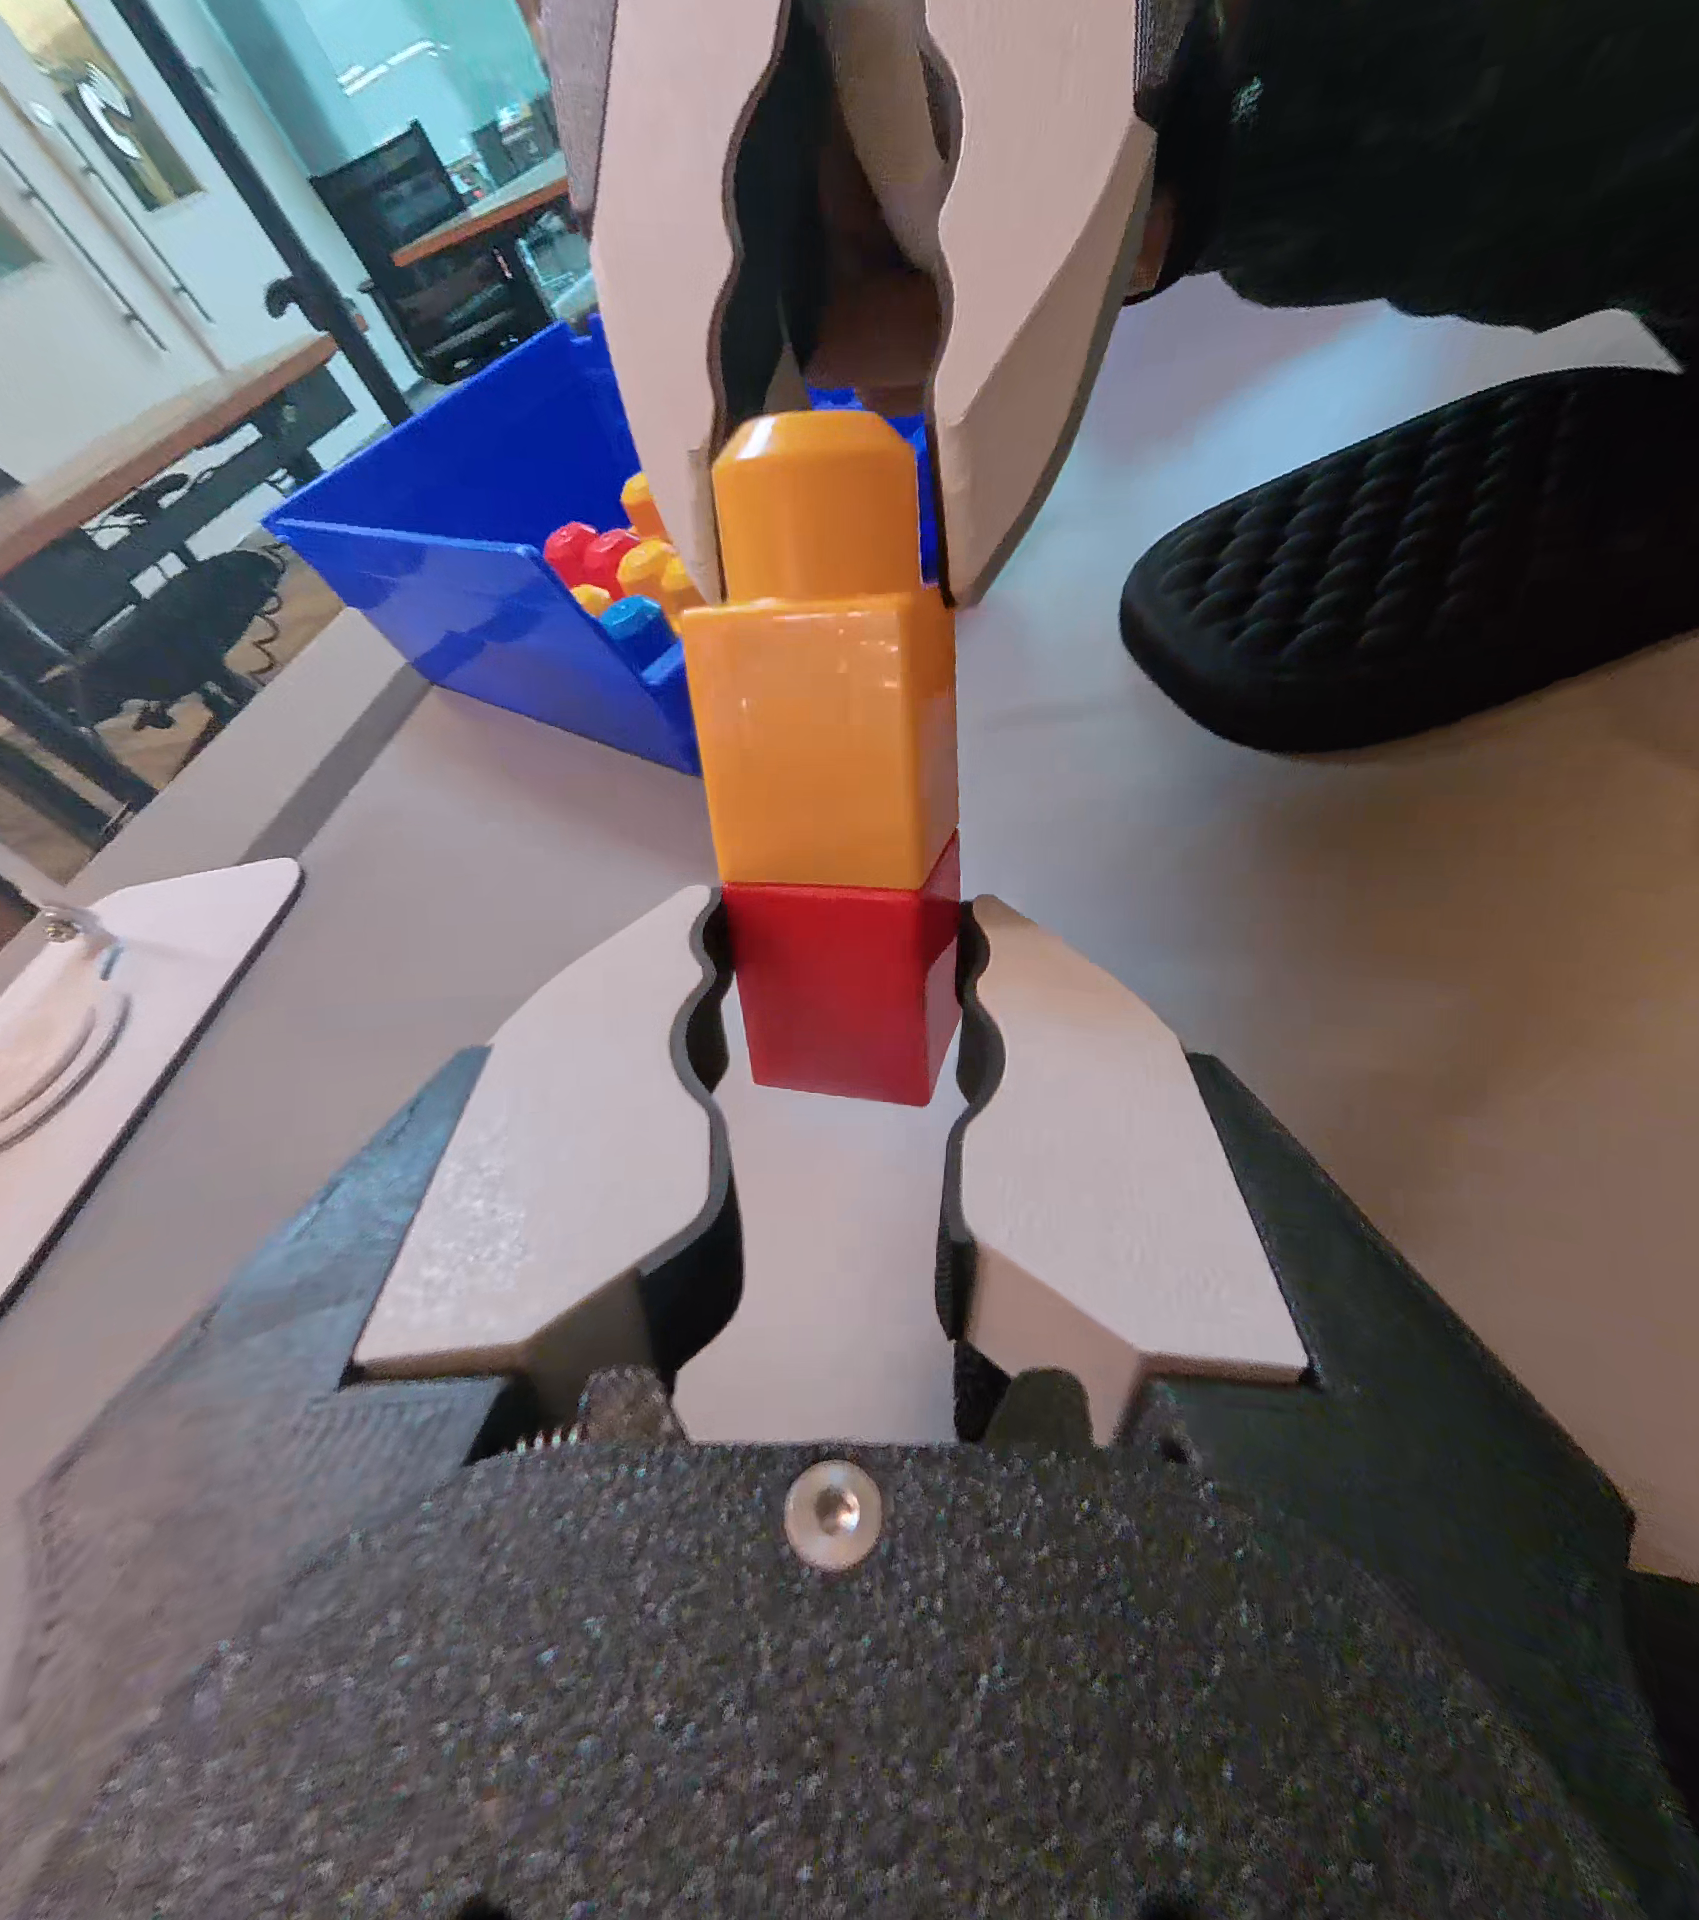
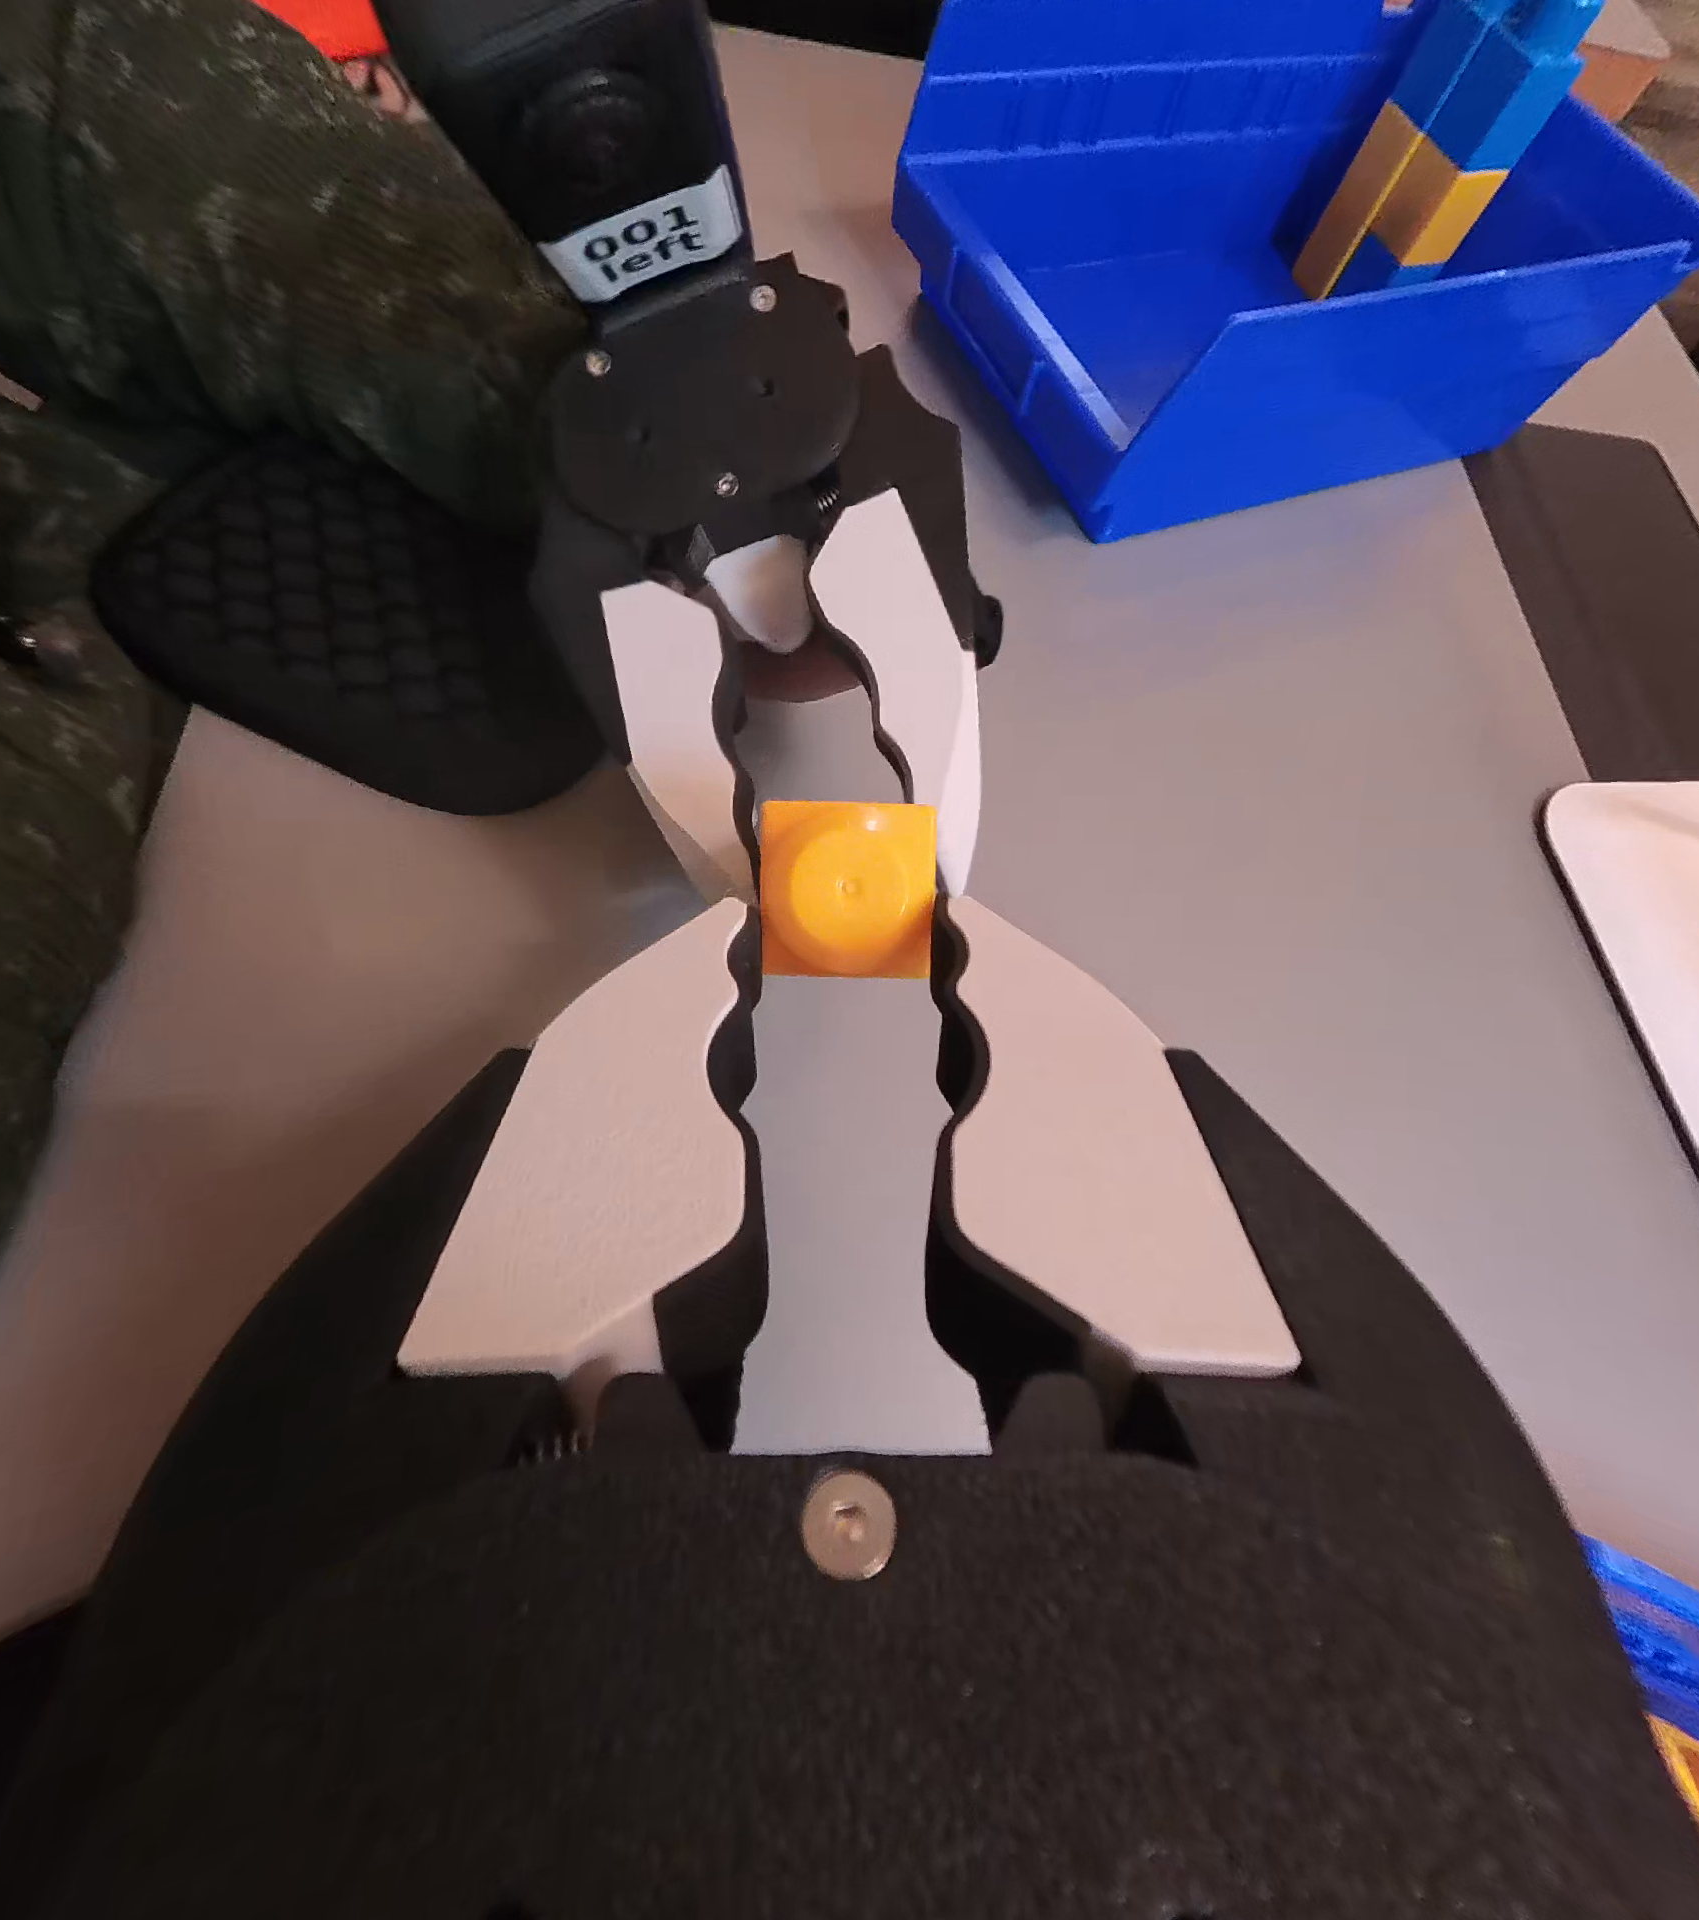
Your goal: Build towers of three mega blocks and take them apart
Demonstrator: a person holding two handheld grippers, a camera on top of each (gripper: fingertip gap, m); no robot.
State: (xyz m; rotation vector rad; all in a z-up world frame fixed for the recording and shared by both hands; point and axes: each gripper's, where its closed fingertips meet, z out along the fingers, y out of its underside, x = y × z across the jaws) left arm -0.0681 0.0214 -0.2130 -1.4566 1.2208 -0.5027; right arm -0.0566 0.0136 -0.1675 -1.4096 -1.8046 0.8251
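Observation:
An orange block (image 1: 824,738) is stacked on a red block (image 1: 845,997) that stands on the grey table (image 1: 1344,935). My left gripper (image 1: 843,920) comes in level with the table and is shut on the red block's sides. My right gripper (image 1: 829,592) comes down from above, its fingers closed against the orange block's stud. In the right wrist view I look straight down on the orange block (image 2: 845,894) between my right gripper's (image 2: 843,914) fingertips. The left gripper (image 2: 843,862) shows just beyond it. The red block is hidden there.
A blue bin (image 1: 471,582) with several loose blocks stands behind the stack. Another blue bin (image 2: 1344,395) holds a blue and yellow tower (image 2: 1427,177). A white mat (image 1: 45,1049) lies at the left, also seen in the right wrist view (image 2: 1676,987). A black mesh armrest (image 1: 1447,561) reaches over the table.

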